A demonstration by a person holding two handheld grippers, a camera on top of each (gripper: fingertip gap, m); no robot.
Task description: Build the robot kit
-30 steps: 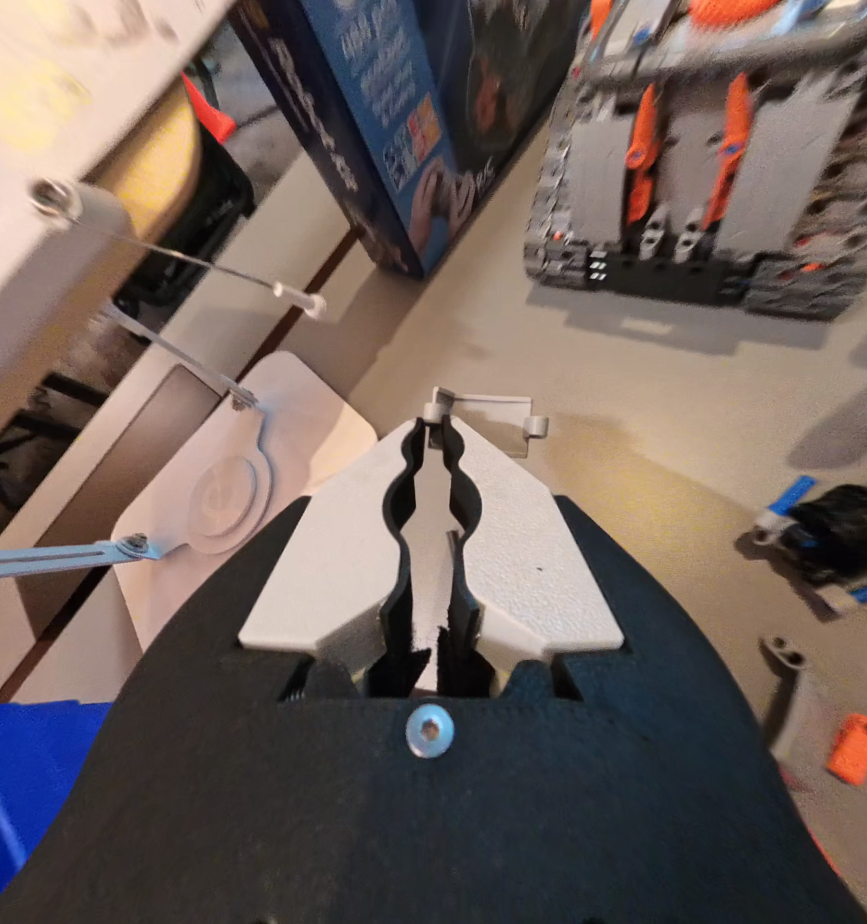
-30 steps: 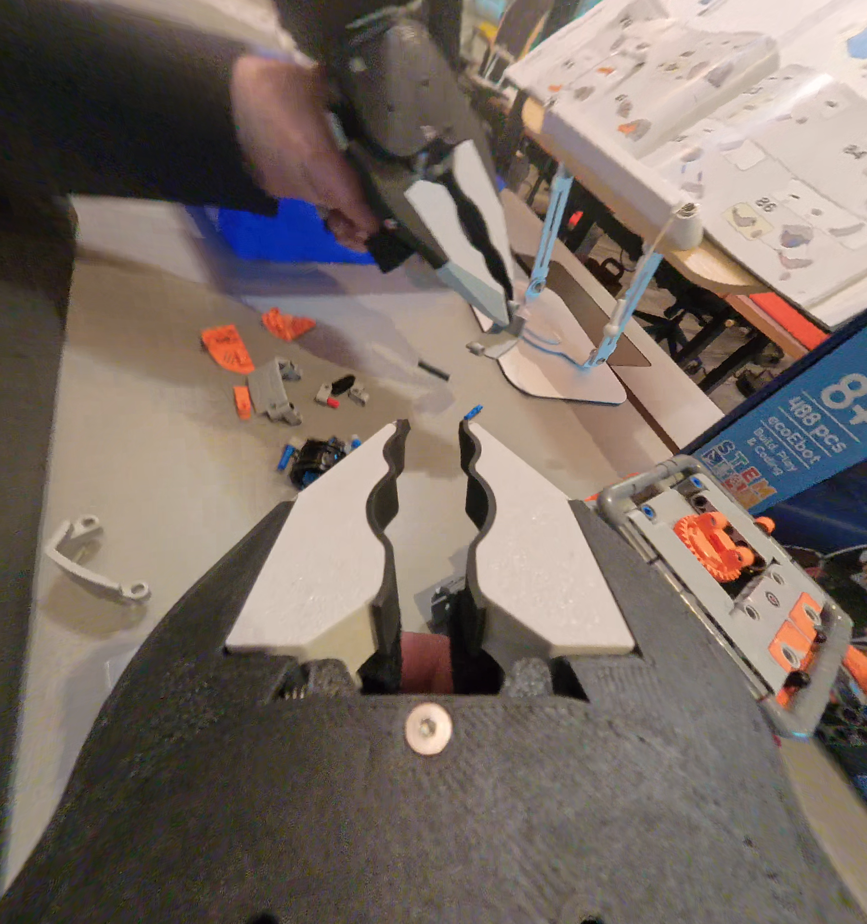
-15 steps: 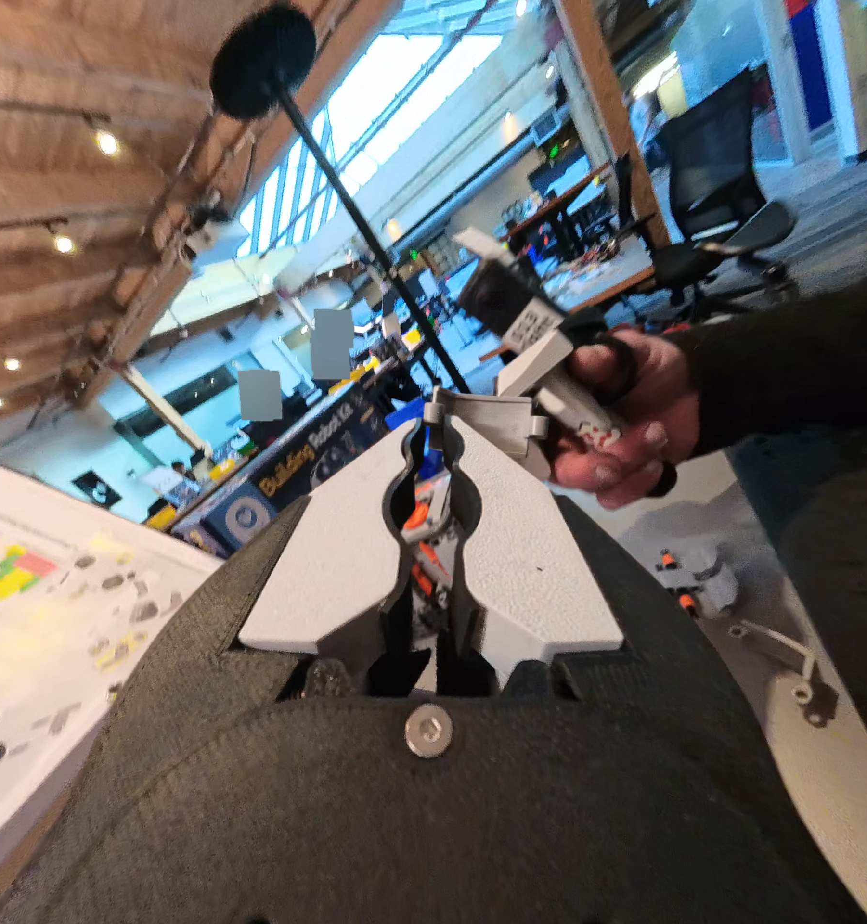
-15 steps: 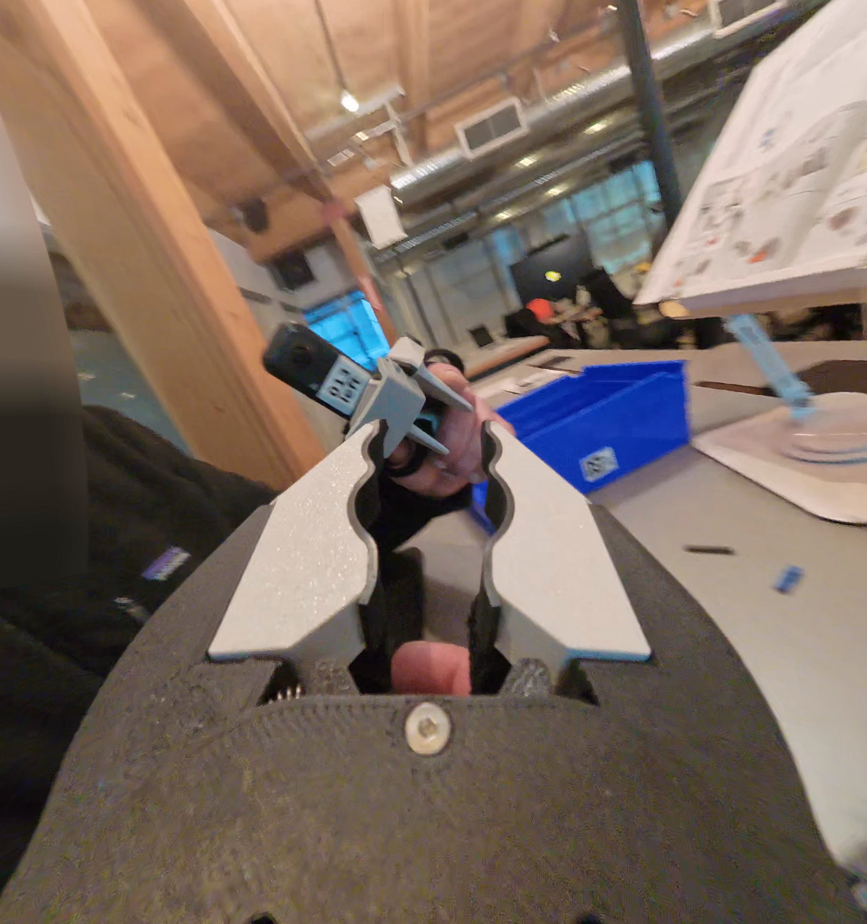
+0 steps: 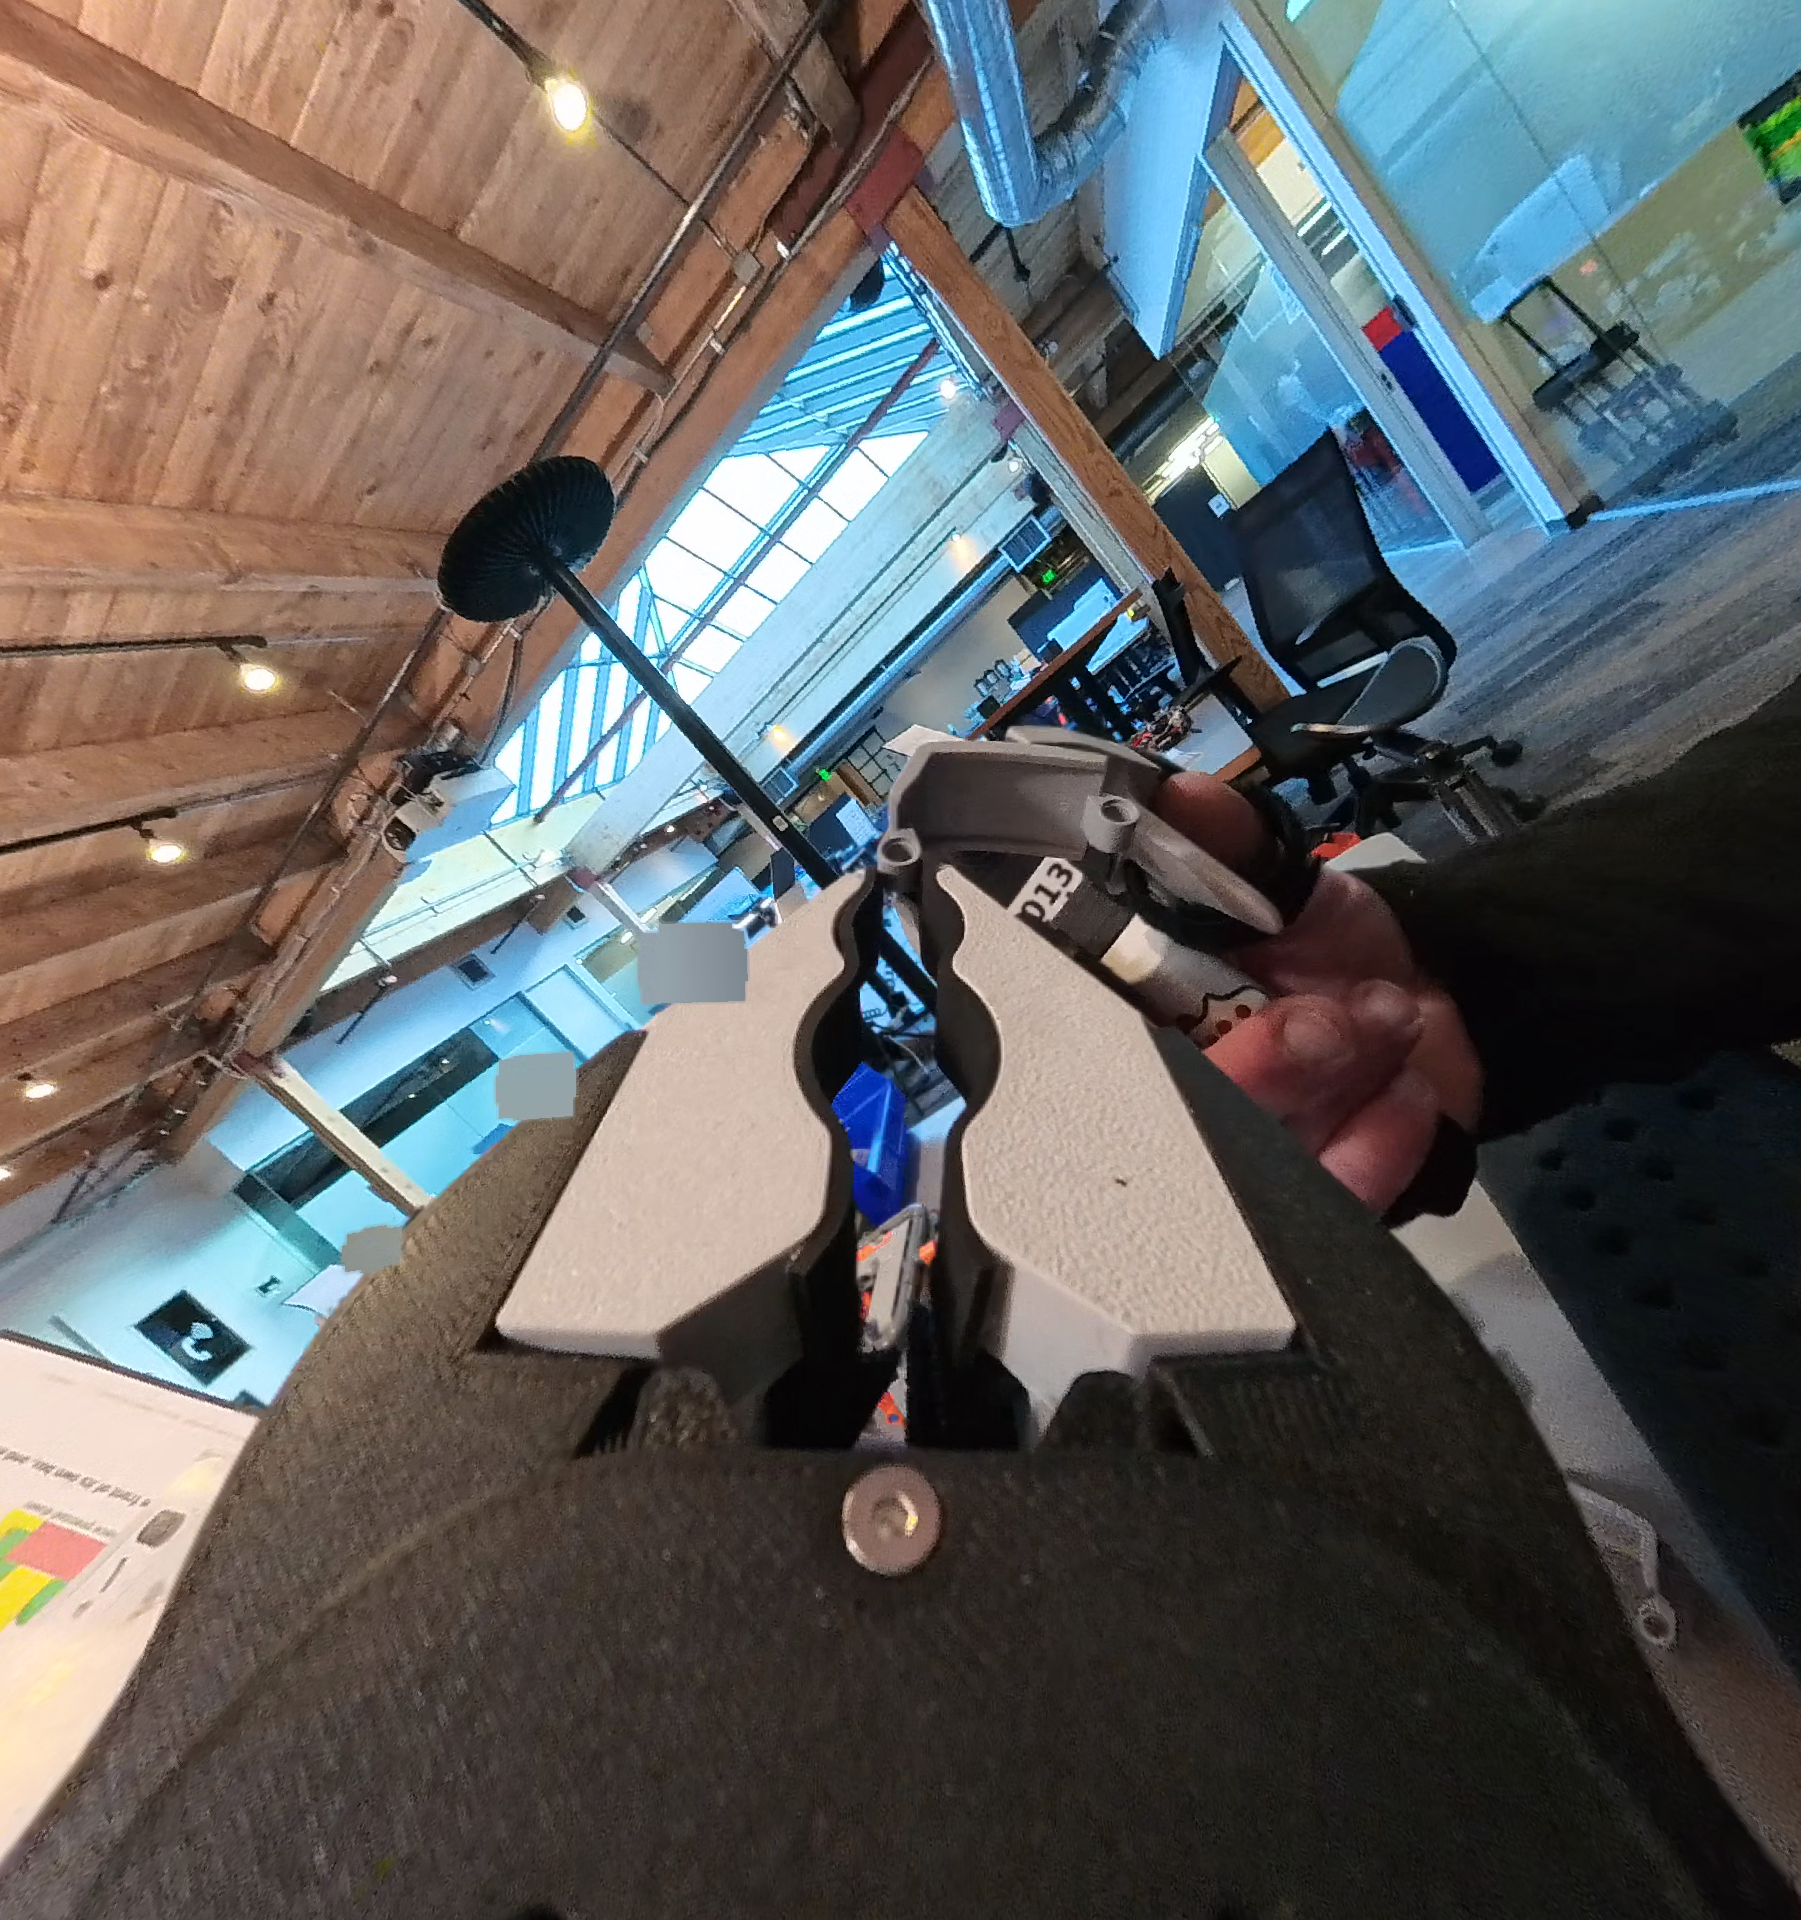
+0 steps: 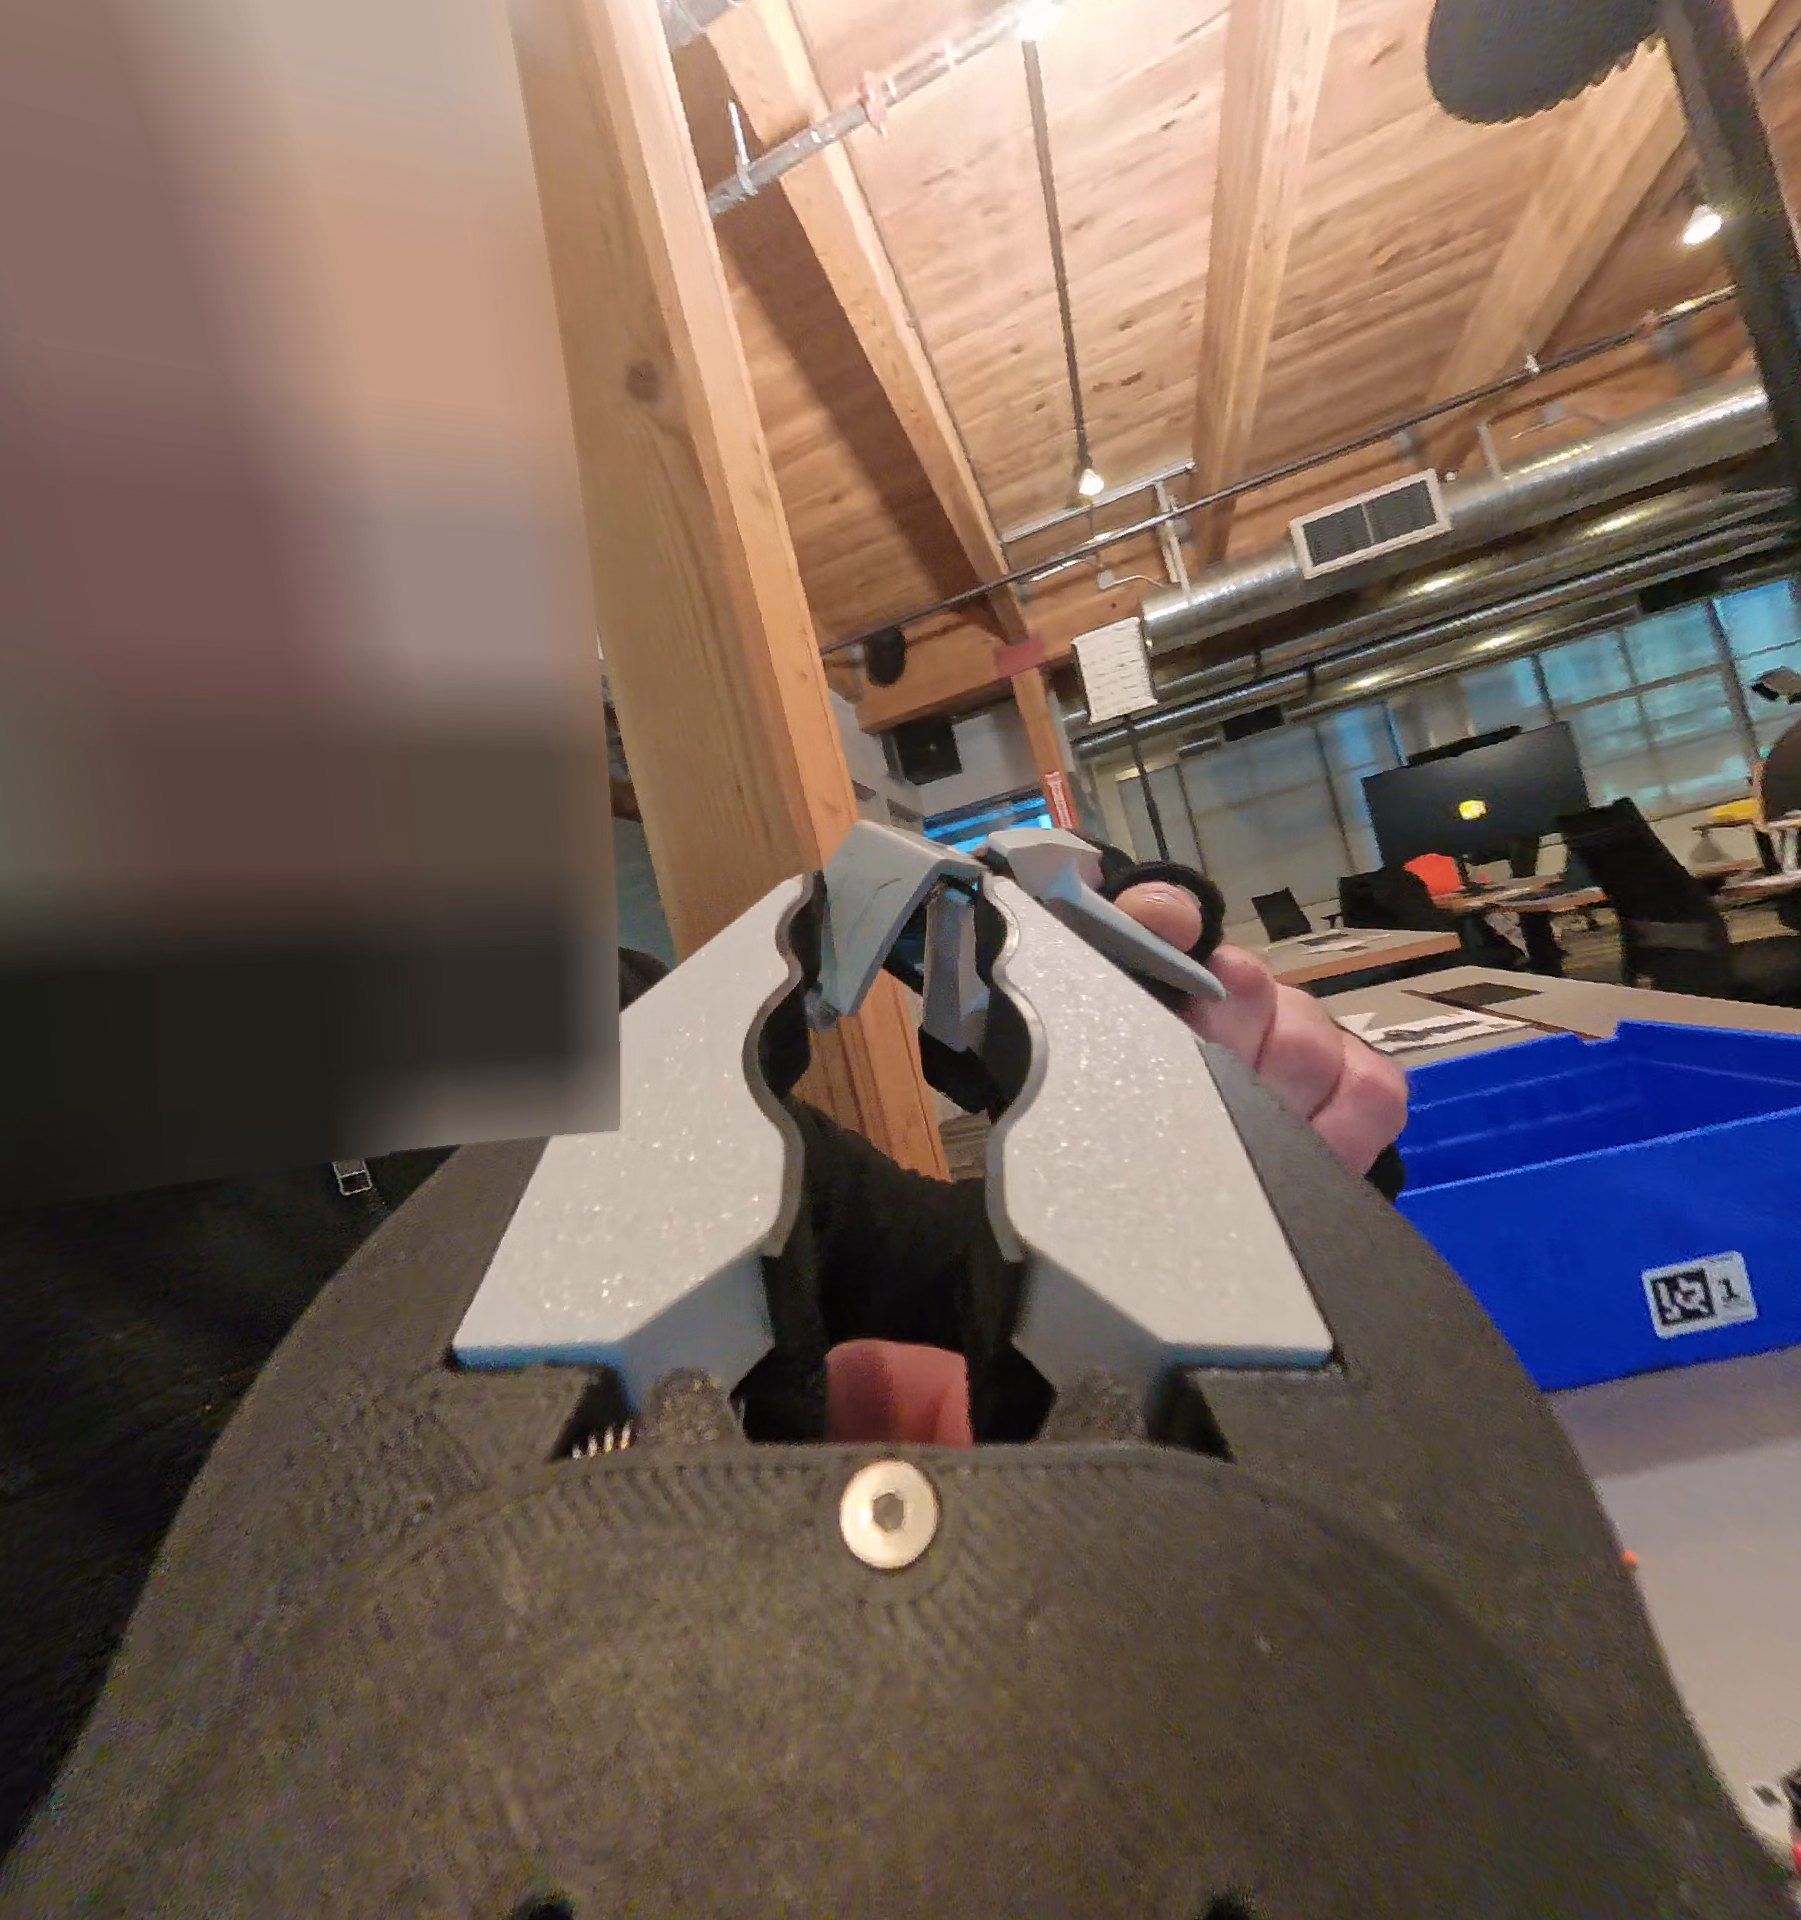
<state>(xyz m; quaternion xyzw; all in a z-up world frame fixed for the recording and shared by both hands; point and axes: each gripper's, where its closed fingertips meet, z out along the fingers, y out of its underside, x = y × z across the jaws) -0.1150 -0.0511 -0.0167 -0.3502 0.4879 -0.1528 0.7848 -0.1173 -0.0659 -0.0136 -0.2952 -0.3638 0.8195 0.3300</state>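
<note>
My left gripper [image 5: 901, 883] is shut on a curved grey plastic panel [image 5: 1021, 800], pinching it by a peg at its edge and holding it up in the air. The right gripper's fingers [image 5: 1208, 883] and the hand holding it [image 5: 1332, 1049] are just beyond the panel. In the right wrist view my right gripper [image 6: 901, 904] is open, with its jaws on either side of the grey panel [image 6: 865, 925], apart from it. The left gripper's fingers [image 6: 1114, 925] and the hand holding it [image 6: 1301, 1060] show right behind the panel.
A blue bin [image 6: 1654, 1174] stands on the grey table [image 6: 1727, 1538] to the right. An instruction booklet [image 5: 44, 1507] is at the lower left. An orange and grey build [image 5: 891, 1278] shows through the left gripper's gap. A wooden pillar [image 6: 688, 623] and a black pole [image 5: 667, 686] rise behind. Left and right tips are no more than a few centimetres apart.
Both grippers rose off the table and turned to face each other. They have drawn closer, and the grey panel in the left gripper now sits between the right gripper's open jaws.
</note>
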